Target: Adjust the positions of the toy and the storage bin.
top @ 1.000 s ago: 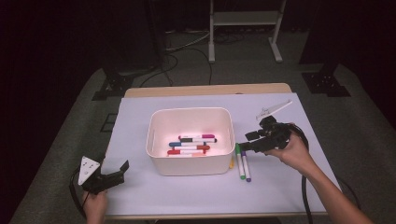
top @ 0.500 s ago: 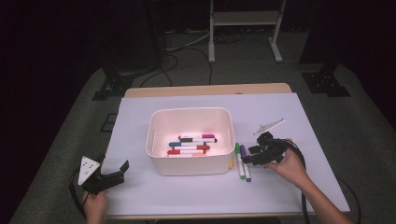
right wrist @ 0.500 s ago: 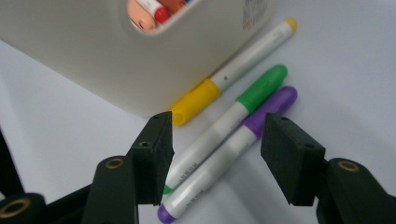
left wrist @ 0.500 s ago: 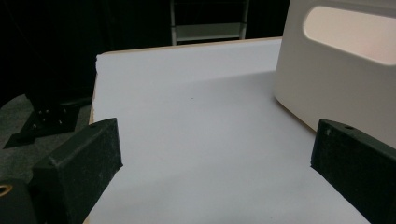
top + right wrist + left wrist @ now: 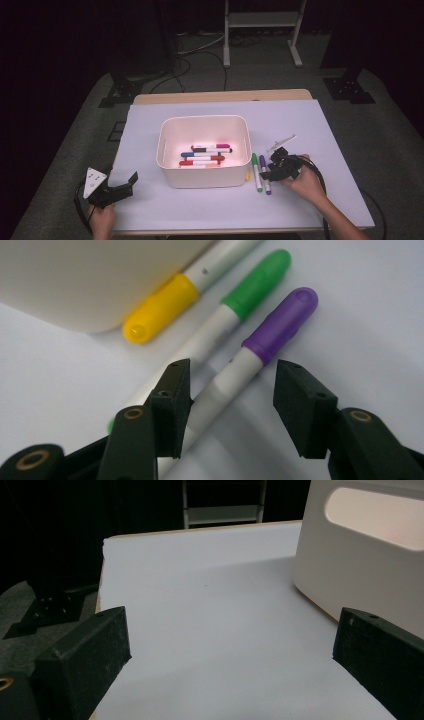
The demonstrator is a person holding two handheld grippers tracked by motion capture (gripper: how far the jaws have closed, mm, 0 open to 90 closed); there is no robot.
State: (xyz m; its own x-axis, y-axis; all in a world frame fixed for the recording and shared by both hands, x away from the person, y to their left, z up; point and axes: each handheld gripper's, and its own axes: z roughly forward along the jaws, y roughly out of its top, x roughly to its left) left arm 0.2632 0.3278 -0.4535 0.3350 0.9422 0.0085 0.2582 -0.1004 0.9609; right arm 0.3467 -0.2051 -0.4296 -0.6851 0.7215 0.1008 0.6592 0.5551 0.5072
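Jaws of the right gripper (image 5: 232,395) stand partly open and have just been closing, astride the white barrel of the purple-capped marker (image 5: 260,347); the left jaw looks close against the barrel, the right one stands clear of it, so no grip yet. Purple marker lies flat on the white table cover (image 5: 310,130), right of centre in the high view, just beside the green-capped marker (image 5: 256,171). Yellow-capped marker (image 5: 160,307) sits at upper left of the right gripper view, tucked against the wall of the white bin (image 5: 202,177). More markers lie inside the bin, mid-frame in the high view. Left gripper (image 5: 125,184), lower left of the high view, hangs wide open over bare cover with nothing between the jaws; the bin wall fills the upper right of its own view.
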